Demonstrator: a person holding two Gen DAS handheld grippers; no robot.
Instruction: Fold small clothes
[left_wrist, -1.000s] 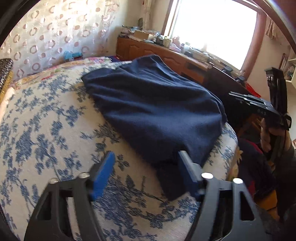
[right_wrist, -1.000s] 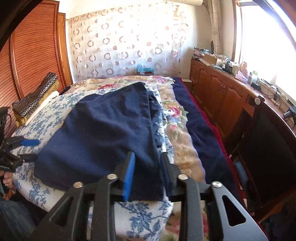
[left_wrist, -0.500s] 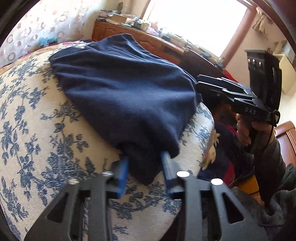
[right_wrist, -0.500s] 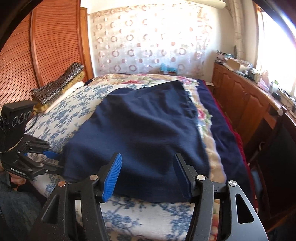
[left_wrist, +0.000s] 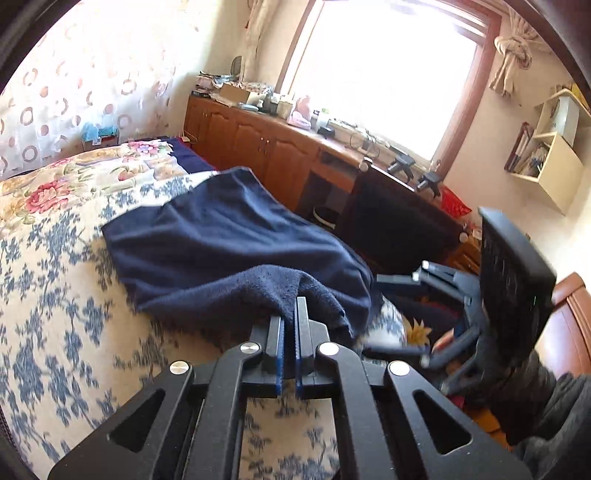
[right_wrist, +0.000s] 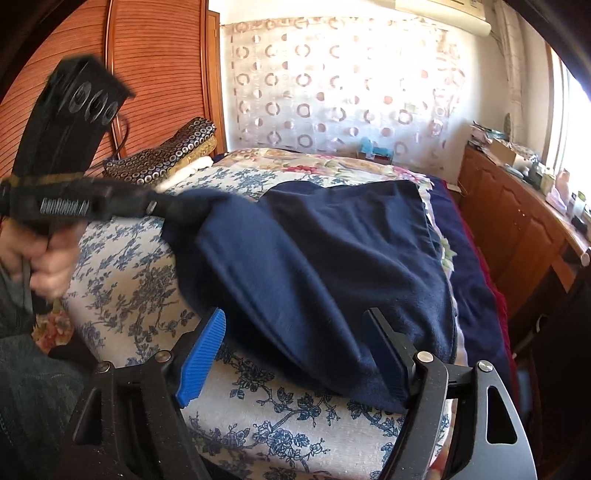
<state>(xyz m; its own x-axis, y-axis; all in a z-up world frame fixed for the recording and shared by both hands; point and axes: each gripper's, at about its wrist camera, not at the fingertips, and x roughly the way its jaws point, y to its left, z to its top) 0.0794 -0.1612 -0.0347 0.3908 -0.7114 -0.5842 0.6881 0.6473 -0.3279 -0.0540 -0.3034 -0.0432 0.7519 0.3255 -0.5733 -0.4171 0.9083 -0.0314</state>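
Note:
A navy garment lies spread on the blue-flowered bed cover. My left gripper is shut on its near corner, and the fabric bunches over the fingertips and lifts off the cover. In the right wrist view that left gripper is blurred at the left, holding the raised corner of the garment. My right gripper is at the garment's near edge with its jaws opening. The hem lies between the wide-apart pads, which do not press on it. The right gripper also shows from the side at the bed's edge.
Folded patterned fabrics are stacked at the bed's far left by a wooden wardrobe. A flowered quilt and a dark blue blanket lie beyond the garment. A cluttered wooden cabinet and a dark chair stand beside the bed.
The left gripper closed on the garment's near corner and lifted it. The right gripper let go of the edge it straddled, opened wide and shifted along the hem.

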